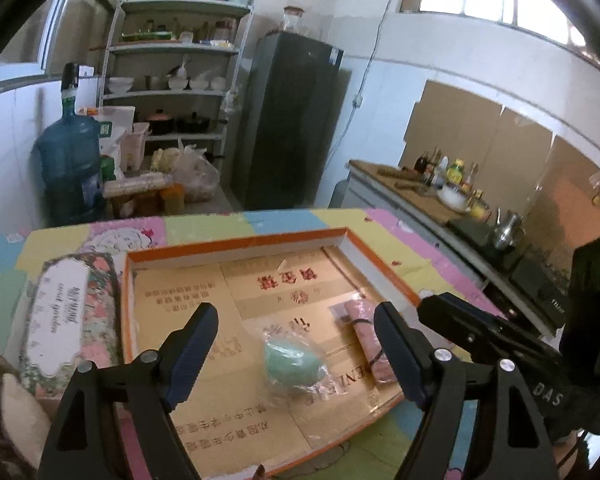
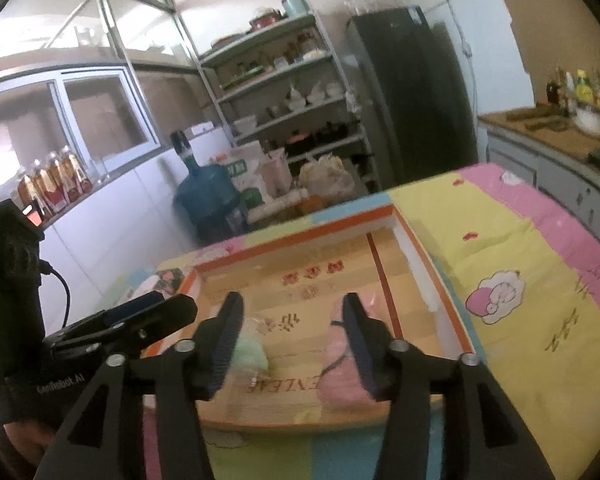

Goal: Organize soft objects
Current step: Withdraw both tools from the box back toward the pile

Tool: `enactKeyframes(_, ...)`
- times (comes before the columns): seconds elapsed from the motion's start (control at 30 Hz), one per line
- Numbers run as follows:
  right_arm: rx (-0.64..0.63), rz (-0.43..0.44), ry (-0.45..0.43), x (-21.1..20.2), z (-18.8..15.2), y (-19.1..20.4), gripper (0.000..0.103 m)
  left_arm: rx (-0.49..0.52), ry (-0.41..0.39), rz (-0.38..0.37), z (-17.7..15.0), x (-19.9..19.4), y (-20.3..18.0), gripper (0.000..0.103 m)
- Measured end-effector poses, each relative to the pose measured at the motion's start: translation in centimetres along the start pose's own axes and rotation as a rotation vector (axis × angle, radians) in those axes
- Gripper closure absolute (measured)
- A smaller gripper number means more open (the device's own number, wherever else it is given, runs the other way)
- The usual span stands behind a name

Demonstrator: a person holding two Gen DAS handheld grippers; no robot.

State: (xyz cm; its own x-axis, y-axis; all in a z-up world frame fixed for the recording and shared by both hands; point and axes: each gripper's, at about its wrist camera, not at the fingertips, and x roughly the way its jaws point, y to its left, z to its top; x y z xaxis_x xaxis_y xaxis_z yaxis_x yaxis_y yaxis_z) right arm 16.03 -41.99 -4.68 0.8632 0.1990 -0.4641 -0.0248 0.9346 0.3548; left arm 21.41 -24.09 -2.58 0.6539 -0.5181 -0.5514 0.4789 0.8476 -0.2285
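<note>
A shallow orange-rimmed cardboard box (image 1: 236,245) lies on the patchwork-covered table. Inside it lie a green soft sponge in clear wrap (image 1: 294,362) and a pink rolled cloth in a packet (image 1: 370,340). My left gripper (image 1: 296,354) is open and empty, hovering above the green sponge. My right gripper (image 2: 290,340) is open and empty above the box (image 2: 300,226), with the green sponge (image 2: 252,354) by its left finger and the pink cloth (image 2: 342,376) by its right finger. A floral tissue pack (image 1: 70,320) lies left of the box.
The table cover (image 2: 520,280) stretches right of the box. Beyond the table stand a blue water jug (image 1: 70,160), a shelf rack (image 1: 176,92), a dark fridge (image 1: 292,128) and a counter with bottles (image 1: 444,184). The right gripper's body (image 1: 540,344) is close on the right.
</note>
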Motion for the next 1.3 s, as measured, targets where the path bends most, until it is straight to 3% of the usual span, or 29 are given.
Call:
enactKeyframes(0.27,-0.060,-0.002,-0.066,-3.3,-0.8,4.5,0.044,0.066,-0.084,-0.002,-0.4,-5.6,-0.3,0.023)
enactKeyframes(0.6,-0.063,0.000,-0.121,-6.7,-1.8,8.8,0.042,0.036,-0.217,0.035,-1.9,-12.9,1.6,0.023)
enactKeyframes(0.67,-0.069,0.000,-0.128,-7.3,-2.2,9.5,0.029,0.016,-0.233,0.050,-2.3,-14.2,2.3,0.023)
enactKeyframes(0.7,-0.073,0.001,-0.131,-7.5,-2.4,10.0,0.028,0.006,-0.240,0.058,-2.5,-14.8,2.7,0.023)
enactKeyframes(1.07,-0.159,-0.015,-0.180,-9.5,-5.4,16.2,0.028,-0.021,-0.319,0.271,-5.5,-20.9,6.4,0.023)
enactKeyframes(1.3,-0.175,0.035,-0.172,-9.2,-6.7,18.8,0.028,-0.031,-0.332,0.334,-7.2,-23.4,8.8,0.023)
